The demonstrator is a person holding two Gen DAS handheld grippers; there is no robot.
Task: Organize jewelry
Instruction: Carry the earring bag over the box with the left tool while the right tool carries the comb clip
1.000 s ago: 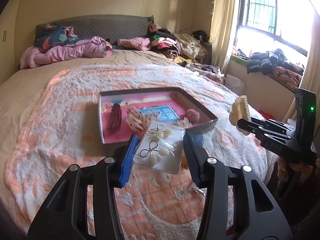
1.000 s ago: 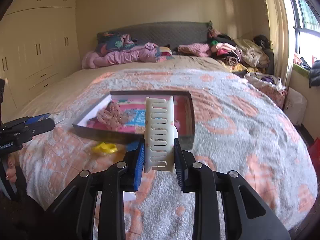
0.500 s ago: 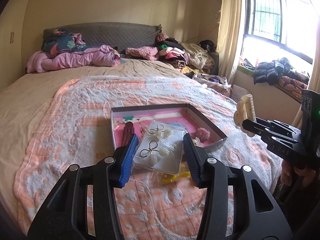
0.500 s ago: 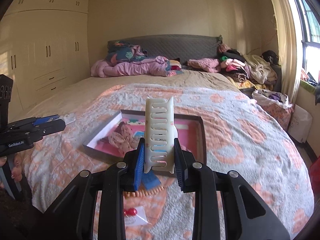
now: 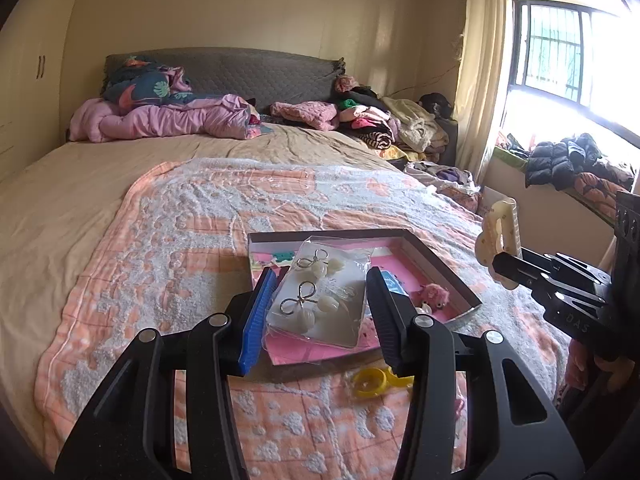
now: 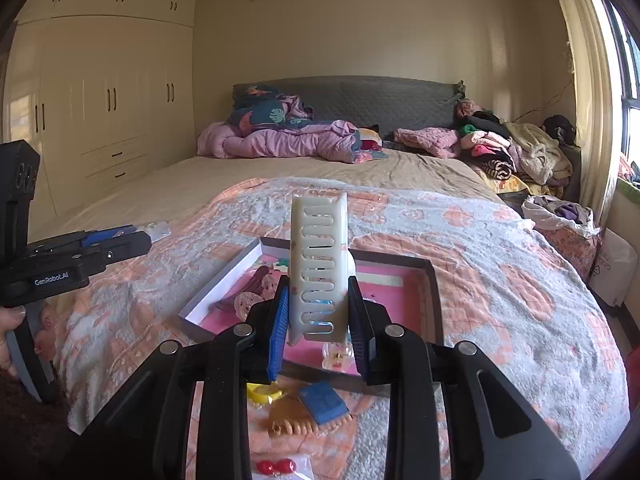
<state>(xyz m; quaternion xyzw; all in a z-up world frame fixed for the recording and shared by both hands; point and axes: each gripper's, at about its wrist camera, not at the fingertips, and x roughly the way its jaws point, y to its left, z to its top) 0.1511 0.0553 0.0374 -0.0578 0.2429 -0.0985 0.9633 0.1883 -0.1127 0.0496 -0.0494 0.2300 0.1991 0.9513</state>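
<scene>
Both claws rose, gripping one earring packet (image 5: pixel 320 300) and one cream clip (image 6: pixel 319 268).

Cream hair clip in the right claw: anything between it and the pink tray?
Nothing visible. The cream hair clip, gripped in the right claw, is held in the air above the near part of the pink tray. The tray's bare pink floor lies open to the clip's right.

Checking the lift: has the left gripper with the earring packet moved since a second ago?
Yes. The left gripper and earring packet rose and pulled back; the tray sits lower in view.
</scene>
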